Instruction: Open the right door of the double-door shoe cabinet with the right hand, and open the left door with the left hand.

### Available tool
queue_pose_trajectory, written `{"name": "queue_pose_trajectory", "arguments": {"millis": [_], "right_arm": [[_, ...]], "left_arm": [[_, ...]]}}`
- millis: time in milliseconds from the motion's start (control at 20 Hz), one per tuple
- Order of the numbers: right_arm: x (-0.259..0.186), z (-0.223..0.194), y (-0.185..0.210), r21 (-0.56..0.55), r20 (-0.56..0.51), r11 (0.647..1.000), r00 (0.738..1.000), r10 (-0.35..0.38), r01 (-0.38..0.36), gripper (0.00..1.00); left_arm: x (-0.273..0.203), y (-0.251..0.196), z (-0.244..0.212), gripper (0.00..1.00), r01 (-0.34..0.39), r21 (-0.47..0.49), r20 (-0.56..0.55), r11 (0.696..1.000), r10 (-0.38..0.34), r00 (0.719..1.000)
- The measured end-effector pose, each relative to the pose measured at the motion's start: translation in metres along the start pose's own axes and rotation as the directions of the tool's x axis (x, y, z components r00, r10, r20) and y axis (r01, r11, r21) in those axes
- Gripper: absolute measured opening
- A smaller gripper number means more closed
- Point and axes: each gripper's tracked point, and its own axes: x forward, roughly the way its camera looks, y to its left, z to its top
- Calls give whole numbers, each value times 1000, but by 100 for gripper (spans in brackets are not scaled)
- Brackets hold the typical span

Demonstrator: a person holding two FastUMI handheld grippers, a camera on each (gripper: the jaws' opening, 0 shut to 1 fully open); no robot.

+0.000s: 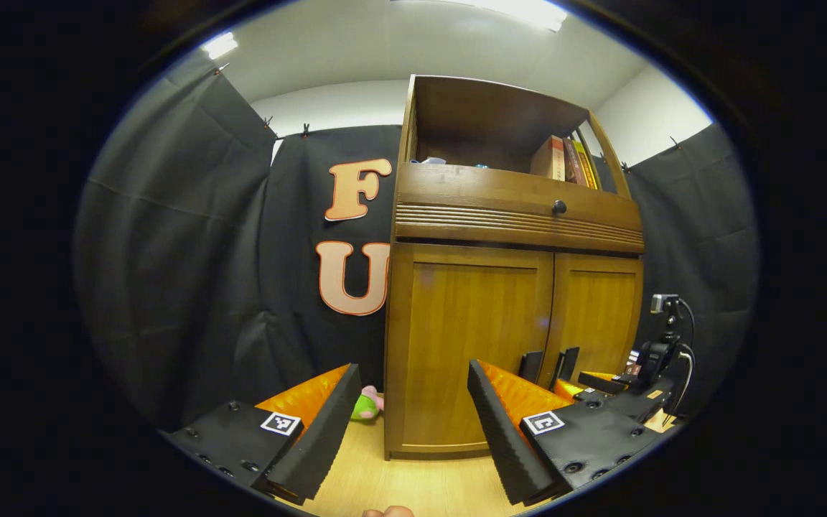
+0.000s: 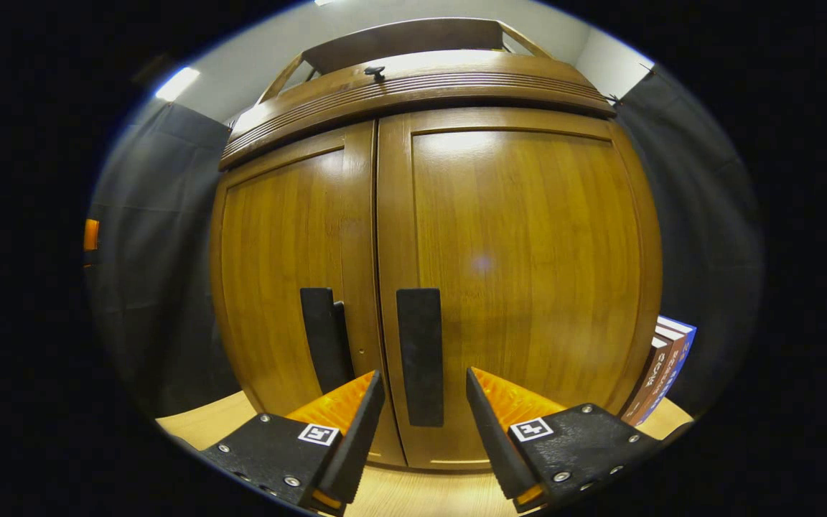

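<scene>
The wooden shoe cabinet stands with both doors closed. In the right gripper view, the left door and right door each carry a dark upright handle by the centre seam. My right gripper is open and close to the doors, and the right door's handle stands between its fingers without visible contact. The left door's handle is just left of it. My left gripper is open farther back, facing the left door. The right gripper shows low by the two handles.
A drawer with a dark knob sits above the doors, under an open shelf with books. More books lean at the cabinet's right side. A pink and green toy lies on the wooden floor left of the cabinet.
</scene>
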Motion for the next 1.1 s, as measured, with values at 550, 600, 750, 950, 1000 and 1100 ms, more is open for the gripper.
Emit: {"name": "queue_pose_trajectory", "arguments": {"millis": [550, 600, 750, 950, 1000, 1100], "right_arm": [[19, -8, 1, -2, -37, 1000, 999, -21, 21, 46], [16, -8, 1, -9, -32, 1000, 999, -23, 23, 35], [0, -7, 1, -16, -25, 1000, 1000, -15, 14, 34], [-23, -8, -1, -41, -18, 999, 1000, 6, -6, 33], [-30, -7, -1, -64, -13, 998, 1000, 6, -7, 33], [-45, -8, -5, -104, -12, 995, 1000, -2, 1, 33]], "left_arm": [[3, 5, 2, 95, 9, -6, 12, 1000, -9, 1000], [1, 5, 3, 95, 9, -6, 14, 1000, -9, 1000], [-8, 6, 6, 94, 8, -6, 18, 1000, -8, 1000], [-19, 6, 8, 95, 7, 1, 19, 1000, -7, 1000], [-22, 6, 10, 95, 9, -1, 21, 1000, -9, 1000], [-26, 4, 6, 97, 20, -8, 16, 1000, -20, 1000]]}}
